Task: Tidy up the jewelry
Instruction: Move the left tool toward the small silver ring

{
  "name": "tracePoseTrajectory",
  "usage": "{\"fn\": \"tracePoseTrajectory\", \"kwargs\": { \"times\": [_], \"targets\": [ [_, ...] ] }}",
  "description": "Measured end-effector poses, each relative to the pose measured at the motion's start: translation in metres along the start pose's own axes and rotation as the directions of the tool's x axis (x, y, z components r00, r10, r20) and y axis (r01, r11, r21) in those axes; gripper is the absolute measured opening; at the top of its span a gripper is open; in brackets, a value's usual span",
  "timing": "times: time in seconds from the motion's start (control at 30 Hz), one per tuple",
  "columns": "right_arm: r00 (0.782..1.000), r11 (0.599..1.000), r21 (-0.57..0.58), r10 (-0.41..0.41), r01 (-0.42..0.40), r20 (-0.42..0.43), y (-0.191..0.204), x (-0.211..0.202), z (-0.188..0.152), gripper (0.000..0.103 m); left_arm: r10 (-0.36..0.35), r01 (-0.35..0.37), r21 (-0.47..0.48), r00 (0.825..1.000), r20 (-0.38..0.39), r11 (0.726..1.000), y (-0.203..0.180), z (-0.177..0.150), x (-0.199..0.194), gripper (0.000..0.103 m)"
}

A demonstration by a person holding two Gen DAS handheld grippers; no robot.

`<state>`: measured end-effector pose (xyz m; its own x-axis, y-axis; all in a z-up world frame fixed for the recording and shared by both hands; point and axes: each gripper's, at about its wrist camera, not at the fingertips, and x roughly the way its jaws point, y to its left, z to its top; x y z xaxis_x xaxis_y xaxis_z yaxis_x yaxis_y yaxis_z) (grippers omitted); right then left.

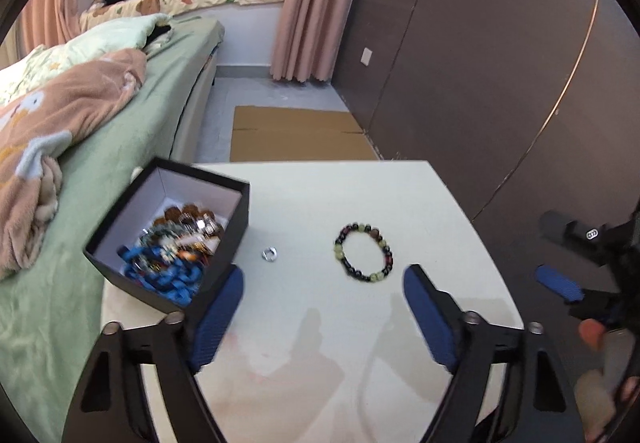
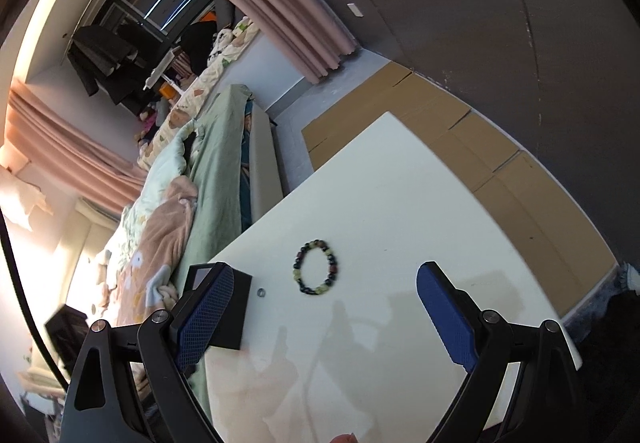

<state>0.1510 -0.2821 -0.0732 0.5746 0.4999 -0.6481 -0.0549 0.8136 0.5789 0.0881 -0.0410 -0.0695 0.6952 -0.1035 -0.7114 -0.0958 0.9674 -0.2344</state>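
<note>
1. Left wrist view: white desk (image 1: pixel 320 203) beside a bed (image 1: pixel 120 115), carrying everything.
2. Black box (image 1: pixel 168 243) at desk's left edge, open, partly filled with mixed jewelry; its near corner sits just beside the left tool's left finger.
3. Left tool (image 1: pixel 324 307): jaws wide apart, holding nothing, low over the desk. Right tool (image 2: pixel 326 311): also spread wide, empty.
4. Bracelet (image 1: pixel 364 251), dark and green beads, lies flat mid-desk, right of the box. Likely light, floppy, beads rounded and slippery; pinch across one side of the loop.
5. Ring (image 1: pixel 269 254), small and silvery, between box and bracelet. Likely hard, prone to skidding; grip across its band.
</note>
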Motion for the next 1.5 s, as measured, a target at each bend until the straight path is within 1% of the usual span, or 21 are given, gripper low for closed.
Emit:
{"fn": "tracePoseTrajectory", "kwargs": {
  "times": [0.03, 0.27, 0.43, 0.53, 0.6, 0.67, 0.7, 0.73, 0.77, 0.8, 0.83, 0.9, 1.17, 1.4, 1.5],
  "targets": [
    [1.0, 1.0, 0.001, -0.001, 0.001, 0.001, -0.002, -0.001, 0.0, 0.094, 0.01, -0.01, 0.002, 1.0, -0.004, 1.0, -0.001, -0.002, 0.005, 0.075],
    [1.0, 1.0, 0.015, 0.005, -0.005, -0.009, -0.013, -0.008, 0.005, 0.094, 0.078, -0.075, 0.058, 0.995, -0.057, 0.996, -0.01, -0.01, 0.038, 0.074],
    [1.0, 1.0, 0.01, 0.009, -0.008, -0.019, -0.016, -0.011, 0.009, 0.094, 0.136, -0.125, 0.105, 0.986, -0.097, 0.987, -0.01, -0.011, 0.061, 0.074],
    [1.0, 1.0, 0.008, 0.007, -0.007, -0.027, -0.018, -0.01, 0.01, 0.094, 0.172, -0.159, 0.125, 0.98, -0.104, 0.979, -0.008, -0.01, 0.07, 0.074],
    [1.0, 1.0, 0.011, 0.006, -0.006, -0.031, -0.019, -0.009, 0.011, 0.094, 0.197, -0.182, 0.146, 0.976, -0.092, 0.972, -0.01, -0.009, 0.072, 0.074],
    [0.999, 1.0, 0.012, 0.005, -0.005, -0.034, -0.02, -0.009, 0.013, 0.094, 0.198, -0.181, 0.161, 0.976, -0.094, 0.97, -0.011, -0.008, 0.075, 0.073],
    [0.999, 1.0, 0.012, 0.004, -0.003, -0.036, -0.02, -0.009, 0.013, 0.094, 0.201, -0.183, 0.166, 0.974, -0.101, 0.969, -0.011, -0.008, 0.078, 0.07],
    [0.999, 1.0, 0.011, 0.003, -0.002, -0.037, -0.019, -0.008, 0.014, 0.094, 0.206, -0.186, 0.165, 0.972, -0.111, 0.969, -0.009, -0.007, 0.08, 0.064],
    [0.999, 1.0, 0.01, 0.002, -0.002, -0.038, -0.019, -0.008, 0.013, 0.094, 0.211, -0.191, 0.156, 0.97, -0.123, 0.969, -0.006, -0.006, 0.083, 0.061],
    [0.999, 1.0, 0.009, 0.001, 0.0, -0.039, -0.019, -0.008, 0.013, 0.094, 0.211, -0.192, 0.142, 0.968, -0.135, 0.971, -0.001, -0.005, 0.086, 0.054],
    [0.999, 1.0, 0.008, 0.0, 0.0, -0.04, -0.018, -0.008, 0.013, 0.094, 0.208, -0.191, 0.124, 0.967, -0.146, 0.974, 0.003, -0.003, 0.088, 0.052],
    [0.999, 1.0, 0.009, -0.001, 0.002, -0.043, -0.018, -0.006, 0.013, 0.094, 0.212, -0.2, 0.094, 0.966, -0.15, 0.975, 0.013, 0.0, 0.089, 0.052],
    [0.998, 1.0, 0.004, -0.007, 0.008, -0.058, -0.016, -0.001, 0.011, 0.094, 0.238, -0.23, 0.071, 0.961, -0.138, 0.971, 0.031, 0.011, 0.092, 0.052],
    [0.998, 1.0, 0.01, -0.014, 0.015, -0.065, -0.019, 0.001, 0.012, 0.094, 0.237, -0.23, 0.066, 0.961, -0.14, 0.971, 0.035, 0.014, 0.097, 0.052],
    [0.998, 1.0, 0.012, -0.015, 0.016, -0.067, -0.02, 0.001, 0.012, 0.094, 0.238, -0.23, 0.066, 0.962, -0.135, 0.971, 0.034, 0.014, 0.099, 0.05]
  ]
}}
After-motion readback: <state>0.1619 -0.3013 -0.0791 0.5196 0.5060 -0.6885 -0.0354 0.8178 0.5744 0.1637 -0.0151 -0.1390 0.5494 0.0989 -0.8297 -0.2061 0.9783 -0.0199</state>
